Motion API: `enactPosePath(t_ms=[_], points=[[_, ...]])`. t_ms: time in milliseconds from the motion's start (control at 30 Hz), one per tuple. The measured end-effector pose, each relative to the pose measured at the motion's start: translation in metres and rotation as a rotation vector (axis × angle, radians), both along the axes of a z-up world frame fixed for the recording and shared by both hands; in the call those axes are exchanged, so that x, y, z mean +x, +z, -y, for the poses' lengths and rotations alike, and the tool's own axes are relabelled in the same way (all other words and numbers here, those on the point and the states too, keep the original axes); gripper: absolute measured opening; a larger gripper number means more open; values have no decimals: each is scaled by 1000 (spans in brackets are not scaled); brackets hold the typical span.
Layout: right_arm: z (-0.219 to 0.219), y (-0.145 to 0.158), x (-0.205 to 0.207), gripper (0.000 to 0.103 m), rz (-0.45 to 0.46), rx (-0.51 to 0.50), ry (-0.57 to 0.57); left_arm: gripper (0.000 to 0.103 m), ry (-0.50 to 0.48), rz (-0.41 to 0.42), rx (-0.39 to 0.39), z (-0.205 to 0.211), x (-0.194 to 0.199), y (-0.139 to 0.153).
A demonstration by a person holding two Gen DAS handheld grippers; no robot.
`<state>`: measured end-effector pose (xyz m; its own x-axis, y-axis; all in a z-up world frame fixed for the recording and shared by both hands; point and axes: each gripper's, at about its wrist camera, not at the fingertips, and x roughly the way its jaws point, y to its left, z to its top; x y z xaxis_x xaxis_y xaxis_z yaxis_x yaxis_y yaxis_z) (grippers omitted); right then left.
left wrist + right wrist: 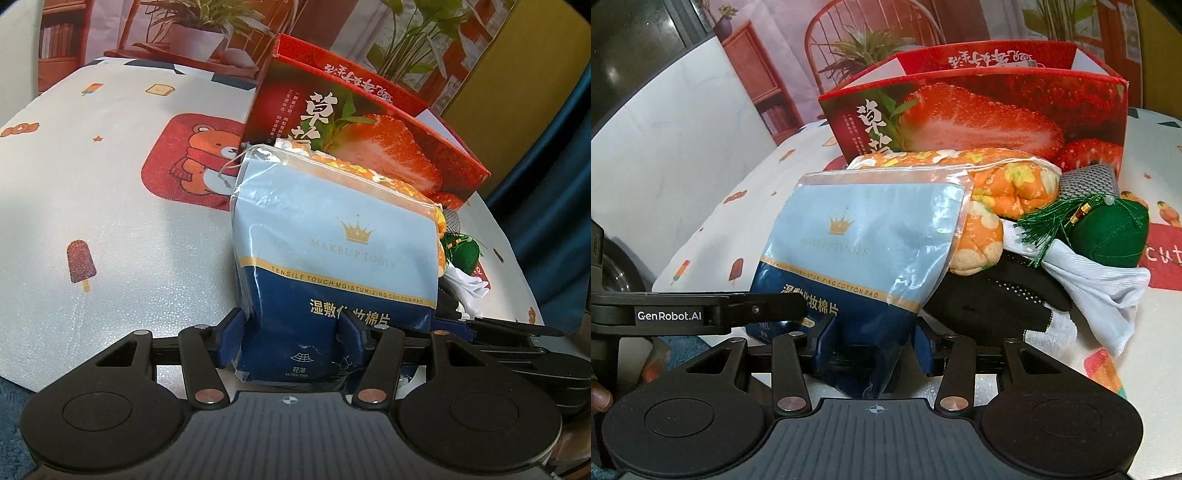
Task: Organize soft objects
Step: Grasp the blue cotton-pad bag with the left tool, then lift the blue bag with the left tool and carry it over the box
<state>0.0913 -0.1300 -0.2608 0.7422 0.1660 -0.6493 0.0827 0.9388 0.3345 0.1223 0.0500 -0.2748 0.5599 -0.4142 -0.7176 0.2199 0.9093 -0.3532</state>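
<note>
Both my left tool [291, 343] and right tool [871, 347] pinch the cotton pad pack [332, 258], just before the strawberry box [979, 110].

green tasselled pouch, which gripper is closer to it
Right. The right gripper grips the cotton pad bag just left of the green tasselled pouch. The left gripper holds the bag's far side, further away.
</note>
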Motion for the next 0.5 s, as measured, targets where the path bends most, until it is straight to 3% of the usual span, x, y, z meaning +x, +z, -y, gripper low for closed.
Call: enactPosePath(t_ms=[133,233,500], points=[[3,-2,0,41,-11,29,-12,55,-6,5,1,1,-1,1],[1,-2,1,34,-6,25,-1,52,-5,11,2,0,-2,3],[0,15,-5,30,79,-27,2,50,5,114,-39,-5,-10,25]])
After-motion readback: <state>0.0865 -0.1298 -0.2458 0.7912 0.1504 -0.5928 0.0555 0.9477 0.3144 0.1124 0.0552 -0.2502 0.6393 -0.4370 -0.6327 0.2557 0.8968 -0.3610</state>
